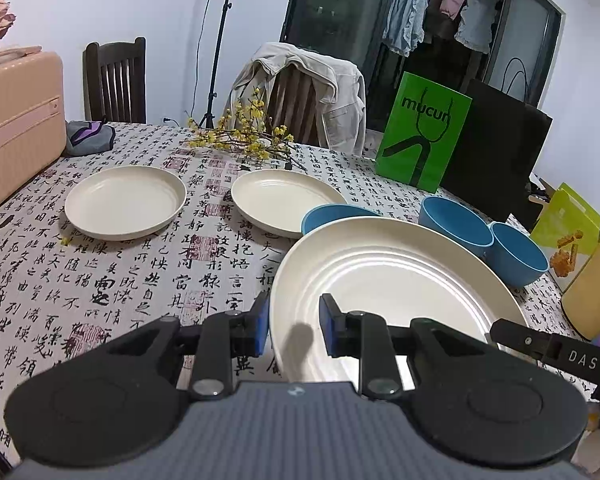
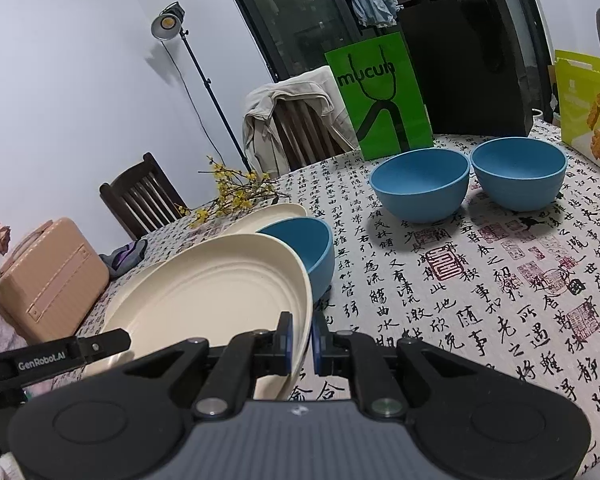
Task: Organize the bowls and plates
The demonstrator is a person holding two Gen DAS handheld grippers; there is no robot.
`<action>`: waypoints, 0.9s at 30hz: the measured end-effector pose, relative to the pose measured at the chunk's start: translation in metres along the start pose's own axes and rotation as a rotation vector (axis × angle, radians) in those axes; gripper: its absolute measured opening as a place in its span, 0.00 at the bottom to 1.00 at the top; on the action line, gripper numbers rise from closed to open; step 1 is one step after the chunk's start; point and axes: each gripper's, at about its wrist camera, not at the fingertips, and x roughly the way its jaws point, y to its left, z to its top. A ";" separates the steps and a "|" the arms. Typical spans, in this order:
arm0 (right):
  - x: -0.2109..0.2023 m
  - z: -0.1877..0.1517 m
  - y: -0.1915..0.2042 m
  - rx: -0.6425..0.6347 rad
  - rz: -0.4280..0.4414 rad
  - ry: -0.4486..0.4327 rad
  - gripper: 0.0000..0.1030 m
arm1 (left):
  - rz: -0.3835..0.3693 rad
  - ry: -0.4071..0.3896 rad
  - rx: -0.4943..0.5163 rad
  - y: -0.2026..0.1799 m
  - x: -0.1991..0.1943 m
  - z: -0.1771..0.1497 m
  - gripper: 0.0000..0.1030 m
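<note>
**Both grippers at one cream plate on the calligraphy cloth**

Right now the right gripper (image 2: 299, 340) has its blue pads pressed onto the rim of the near cream plate (image 2: 212, 296), pinching it so the plate sits tilted above the tablecloth (image 2: 480, 300). The left gripper (image 1: 293, 326) straddles the opposite rim of that plate (image 1: 396, 280), its fingers spread with a gap on either side of the edge.

Just behind the held plate sits a blue bowl (image 2: 308, 252); two more blue bowls (image 2: 422, 184) (image 2: 520, 172) stand side by side farther back, to its right. Two other cream plates (image 1: 126, 200) (image 1: 284, 200) lie flat beyond it to the left.

Behind the plates lie yellow flower sprigs (image 1: 244, 136), with a green bag (image 1: 424, 132) and a black bag (image 1: 500, 148) standing behind the bowls. A pink case (image 1: 16, 128) rests at the far left edge. Past the table, a jacket hangs over a wooden chair (image 1: 300, 84), beside a light stand (image 2: 168, 24) against the pale wall.
</note>
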 end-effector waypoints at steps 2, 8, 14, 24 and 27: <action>-0.004 -0.002 0.000 0.000 -0.002 -0.004 0.09 | -0.003 -0.003 0.002 0.000 -0.003 -0.002 0.24; -0.015 -0.010 -0.004 0.001 -0.007 -0.012 0.09 | -0.010 -0.011 0.013 -0.006 -0.013 -0.012 0.24; -0.024 -0.017 -0.011 0.015 -0.010 -0.021 0.09 | -0.006 -0.019 0.031 -0.016 -0.019 -0.019 0.24; -0.031 -0.021 -0.022 0.024 -0.016 -0.024 0.09 | -0.035 -0.009 0.036 -0.022 -0.020 -0.029 0.24; -0.030 -0.023 -0.026 0.026 -0.018 -0.023 0.09 | -0.039 -0.003 0.039 -0.023 -0.018 -0.032 0.24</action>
